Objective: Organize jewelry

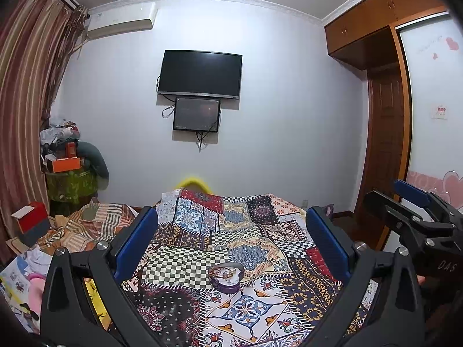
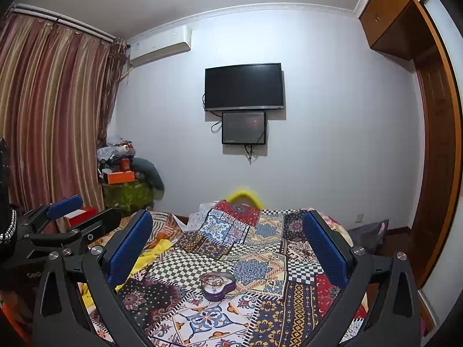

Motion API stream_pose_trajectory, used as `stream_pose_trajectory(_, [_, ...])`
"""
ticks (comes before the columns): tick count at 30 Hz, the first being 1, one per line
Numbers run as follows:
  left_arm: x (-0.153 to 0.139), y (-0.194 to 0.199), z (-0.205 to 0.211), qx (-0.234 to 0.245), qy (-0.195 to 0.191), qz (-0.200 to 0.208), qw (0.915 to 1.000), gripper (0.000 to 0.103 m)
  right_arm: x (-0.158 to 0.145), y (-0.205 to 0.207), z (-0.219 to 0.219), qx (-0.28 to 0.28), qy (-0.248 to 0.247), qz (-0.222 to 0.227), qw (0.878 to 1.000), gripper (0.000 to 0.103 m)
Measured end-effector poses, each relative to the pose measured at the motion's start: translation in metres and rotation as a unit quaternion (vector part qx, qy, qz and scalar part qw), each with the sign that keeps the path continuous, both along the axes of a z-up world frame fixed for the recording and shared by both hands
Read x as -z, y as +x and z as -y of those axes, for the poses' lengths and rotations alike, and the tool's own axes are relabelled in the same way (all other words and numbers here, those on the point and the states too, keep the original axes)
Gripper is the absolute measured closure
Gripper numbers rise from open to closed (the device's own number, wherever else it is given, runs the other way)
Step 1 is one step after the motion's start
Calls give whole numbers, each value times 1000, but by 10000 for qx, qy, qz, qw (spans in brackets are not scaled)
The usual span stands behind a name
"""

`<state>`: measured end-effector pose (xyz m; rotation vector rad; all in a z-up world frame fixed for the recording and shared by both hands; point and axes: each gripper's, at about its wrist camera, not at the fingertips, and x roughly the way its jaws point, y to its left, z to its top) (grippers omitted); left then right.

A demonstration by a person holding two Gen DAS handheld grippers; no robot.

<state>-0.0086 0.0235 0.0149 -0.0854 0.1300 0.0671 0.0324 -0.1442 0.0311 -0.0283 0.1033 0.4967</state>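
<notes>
A purple heart-shaped tin lies open on the patchwork bedspread, with tangled jewelry inside. It also shows in the right wrist view, jewelry in it. My left gripper is open and empty, held above and short of the tin. My right gripper is open and empty, also above and short of the tin. The right gripper shows at the right edge of the left wrist view; the left gripper shows at the left edge of the right wrist view.
A striped blanket and red box lie left of the bed. A cluttered stand is by the curtains. A TV hangs on the far wall. A wooden wardrobe is at the right.
</notes>
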Motion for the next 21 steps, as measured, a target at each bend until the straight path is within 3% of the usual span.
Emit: stream_pose_trajectory(21, [3, 7, 0, 34, 13, -121, 9999, 0, -5, -2, 4, 39, 20, -128, 9999, 0])
